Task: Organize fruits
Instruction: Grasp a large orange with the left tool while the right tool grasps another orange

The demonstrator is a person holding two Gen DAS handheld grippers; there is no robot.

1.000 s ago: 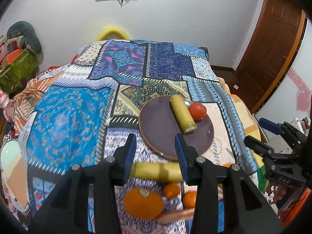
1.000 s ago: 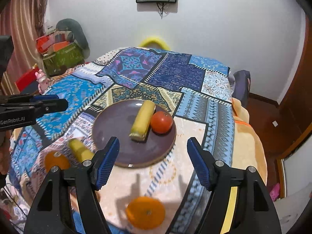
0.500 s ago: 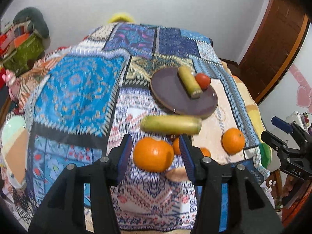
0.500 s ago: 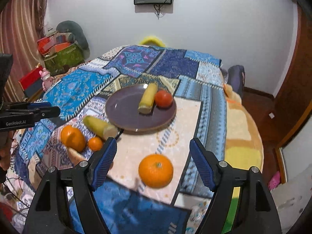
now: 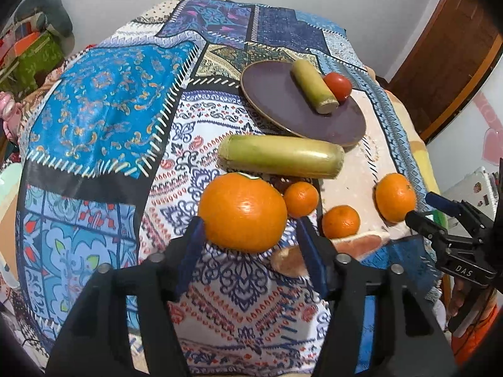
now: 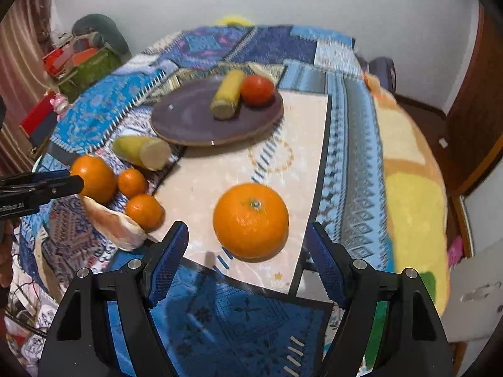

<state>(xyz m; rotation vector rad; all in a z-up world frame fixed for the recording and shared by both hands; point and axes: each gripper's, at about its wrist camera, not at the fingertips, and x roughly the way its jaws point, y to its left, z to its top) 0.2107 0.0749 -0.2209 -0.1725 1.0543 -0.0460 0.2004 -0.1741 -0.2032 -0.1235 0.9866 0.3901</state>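
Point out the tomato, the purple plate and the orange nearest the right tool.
tomato [image 6: 257,89]: right wrist view, middle of its red skin.
purple plate [image 6: 185,116]: right wrist view, bare surface left of the fruit.
large orange [image 6: 251,220]: right wrist view, centre of its peel.

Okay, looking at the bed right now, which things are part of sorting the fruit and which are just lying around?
Part of the job:
- big orange at the left gripper
- big orange ahead of the right gripper
- two small oranges
- purple plate with tomato

Just lying about:
- patchwork bedspread
- green bag
- wooden door
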